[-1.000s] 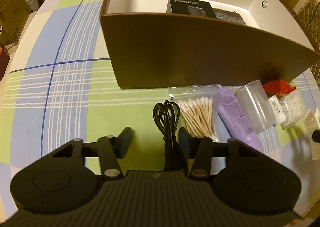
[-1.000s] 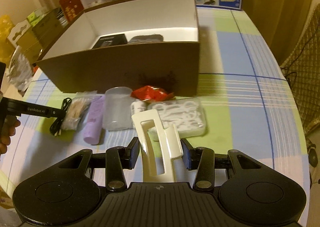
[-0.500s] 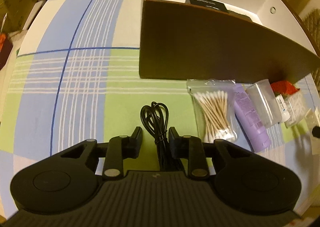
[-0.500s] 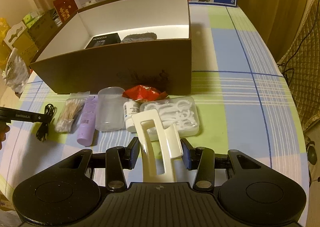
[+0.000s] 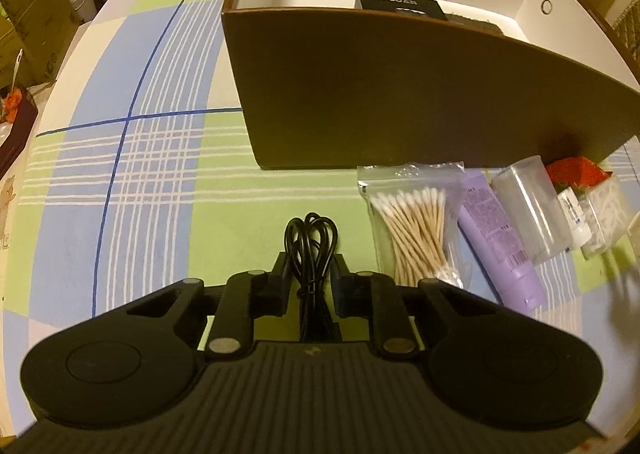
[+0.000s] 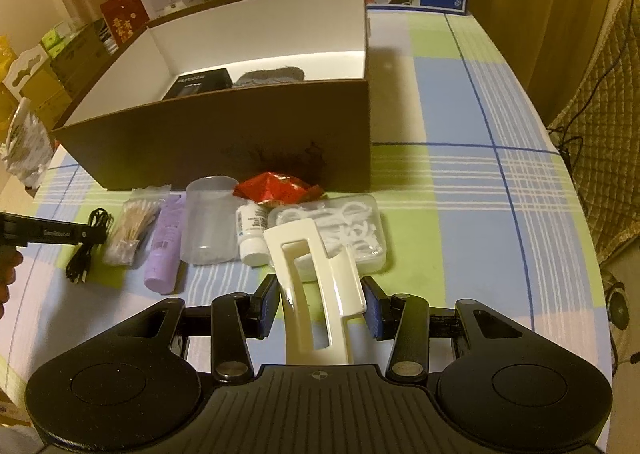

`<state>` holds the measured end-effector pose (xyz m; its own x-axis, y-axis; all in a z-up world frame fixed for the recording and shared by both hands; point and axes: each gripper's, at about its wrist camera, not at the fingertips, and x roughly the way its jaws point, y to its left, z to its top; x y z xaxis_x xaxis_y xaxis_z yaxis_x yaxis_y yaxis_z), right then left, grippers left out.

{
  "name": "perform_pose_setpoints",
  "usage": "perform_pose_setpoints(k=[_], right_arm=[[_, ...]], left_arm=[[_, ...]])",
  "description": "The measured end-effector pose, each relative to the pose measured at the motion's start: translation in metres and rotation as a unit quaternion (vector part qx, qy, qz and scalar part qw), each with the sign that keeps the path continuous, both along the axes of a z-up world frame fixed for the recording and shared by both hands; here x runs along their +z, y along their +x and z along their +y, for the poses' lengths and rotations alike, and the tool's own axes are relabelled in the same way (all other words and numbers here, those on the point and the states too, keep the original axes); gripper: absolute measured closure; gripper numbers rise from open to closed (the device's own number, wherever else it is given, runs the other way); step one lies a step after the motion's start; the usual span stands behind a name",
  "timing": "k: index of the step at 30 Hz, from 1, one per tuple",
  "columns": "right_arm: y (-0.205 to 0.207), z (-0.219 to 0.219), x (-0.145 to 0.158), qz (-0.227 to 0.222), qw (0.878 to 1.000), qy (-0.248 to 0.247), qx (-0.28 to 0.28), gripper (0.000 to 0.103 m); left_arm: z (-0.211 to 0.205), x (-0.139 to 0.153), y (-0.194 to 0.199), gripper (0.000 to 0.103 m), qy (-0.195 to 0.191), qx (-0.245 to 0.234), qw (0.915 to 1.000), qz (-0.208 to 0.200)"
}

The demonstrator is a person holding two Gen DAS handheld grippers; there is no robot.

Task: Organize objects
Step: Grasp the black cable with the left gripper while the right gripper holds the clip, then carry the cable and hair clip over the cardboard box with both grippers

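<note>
My left gripper (image 5: 310, 282) pinches the cable (image 5: 310, 254), pointing lengthwise at the box (image 5: 400, 94) ahead; my right gripper (image 6: 320, 308) holds the clip (image 6: 316, 294).

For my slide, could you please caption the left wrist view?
Left gripper closing around coiled black cable before brown cardboard box.

The left gripper (image 5: 310, 284) squeezes a black cable (image 5: 311, 250). To the right lie cotton swabs (image 5: 416, 226) and a purple tube (image 5: 500, 242). A brown box (image 5: 400, 102) stands far behind.
</note>
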<state>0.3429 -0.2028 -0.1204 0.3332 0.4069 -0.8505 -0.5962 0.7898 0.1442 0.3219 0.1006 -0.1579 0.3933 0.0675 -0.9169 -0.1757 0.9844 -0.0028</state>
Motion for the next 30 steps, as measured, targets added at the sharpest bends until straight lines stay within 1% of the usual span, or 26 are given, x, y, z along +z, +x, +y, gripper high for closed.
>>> perform_pose_setpoints(k=[6,12,16,21,30], right_arm=[[0.000,-0.004,0.002,-0.003,1.000,0.003,-0.004,0.062],[0.000,-0.001,0.005,-0.008,1.000,0.006,0.003,0.062],[-0.002,0.002,0.006,-0.009,1.000,0.008,0.010,0.062],[-0.004,0.004,0.009,-0.013,1.000,0.013,0.016,0.062],[-0.006,0.004,0.015,-0.020,0.999,0.020,0.019,0.062]], left_arm=[[-0.001,0.007,-0.014,0.090,-0.009,-0.017,0.9995,-0.024],[0.001,0.020,-0.028,0.093,-0.020,-0.016,0.9982,-0.055],[0.000,0.021,-0.032,0.093,-0.023,-0.012,0.9984,-0.051],[0.000,0.036,-0.041,0.093,-0.032,-0.014,0.9965,-0.076],[-0.004,0.060,-0.048,0.094,-0.033,-0.018,0.9929,-0.113]])
